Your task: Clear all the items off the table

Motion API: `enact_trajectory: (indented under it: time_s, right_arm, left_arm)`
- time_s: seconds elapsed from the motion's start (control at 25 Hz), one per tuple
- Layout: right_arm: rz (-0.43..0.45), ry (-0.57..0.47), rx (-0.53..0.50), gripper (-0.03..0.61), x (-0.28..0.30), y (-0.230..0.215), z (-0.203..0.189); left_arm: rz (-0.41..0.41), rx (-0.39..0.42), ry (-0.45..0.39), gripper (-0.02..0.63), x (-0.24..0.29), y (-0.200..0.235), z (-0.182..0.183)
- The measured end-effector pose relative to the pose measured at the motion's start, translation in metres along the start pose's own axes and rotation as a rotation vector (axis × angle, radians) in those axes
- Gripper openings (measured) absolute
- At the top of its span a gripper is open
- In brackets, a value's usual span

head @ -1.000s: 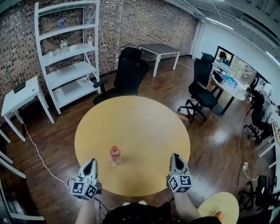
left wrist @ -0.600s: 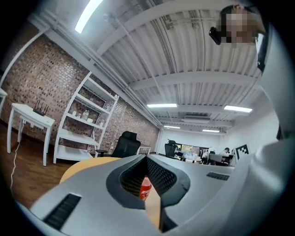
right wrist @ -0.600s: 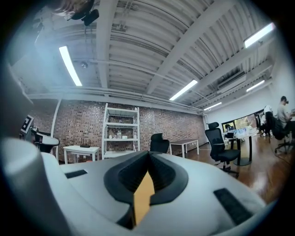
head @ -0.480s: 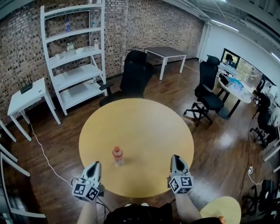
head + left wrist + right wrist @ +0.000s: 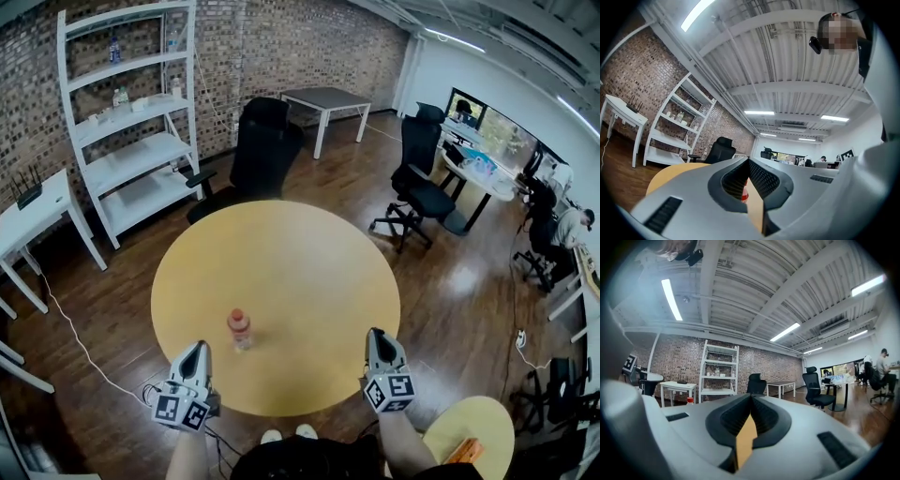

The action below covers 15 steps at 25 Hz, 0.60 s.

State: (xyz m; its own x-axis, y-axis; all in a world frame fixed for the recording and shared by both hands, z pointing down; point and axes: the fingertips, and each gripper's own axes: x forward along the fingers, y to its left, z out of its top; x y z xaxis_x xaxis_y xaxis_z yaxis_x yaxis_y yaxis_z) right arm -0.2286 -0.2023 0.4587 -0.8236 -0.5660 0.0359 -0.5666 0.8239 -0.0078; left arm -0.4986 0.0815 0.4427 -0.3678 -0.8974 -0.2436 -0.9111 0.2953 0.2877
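Note:
A small clear bottle (image 5: 239, 329) with a red cap and orange label stands upright on the round yellow table (image 5: 309, 272), toward its near left. My left gripper (image 5: 197, 352) hovers at the table's near-left edge, just short of the bottle and slightly left of it. Its jaws meet at the tips with nothing between them. Through the gap under the tips in the left gripper view I see a sliver of the bottle (image 5: 744, 193). My right gripper (image 5: 377, 338) sits at the near-right edge, shut and empty. In the right gripper view the bottle's cap (image 5: 689, 401) shows far left.
A black office chair (image 5: 260, 155) stands behind the table, another chair (image 5: 417, 183) at the right. A white shelf unit (image 5: 127, 122) lines the brick wall. A second yellow round surface (image 5: 483, 436) holding an orange item (image 5: 464, 453) lies at my lower right.
The head view has shifted a little, so the table and bottle sit slightly further left. Both grippers hold their places at the table's near edge.

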Motion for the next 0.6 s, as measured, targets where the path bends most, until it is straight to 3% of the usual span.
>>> enact_trajectory:
  time_s: [0.12,0.28,0.6]
  right_arm:
    - [-0.104,0.008,-0.009,0.002,-0.026,-0.023,-0.003]
    - [-0.231,-0.01,-0.024,0.002,-0.068,-0.053,0.001]
    - [-0.484,-0.05,-0.013,0.002,-0.206,-0.151,0.013]
  left_arm:
    - [-0.074,0.001,-0.001,-0.009,0.01,-0.011,-0.01]
    - [-0.241,0.017,-0.008,-0.009,0.036,-0.053,-0.018]
    - [-0.49,-0.001,0.045,-0.009,0.083,-0.191,-0.042]
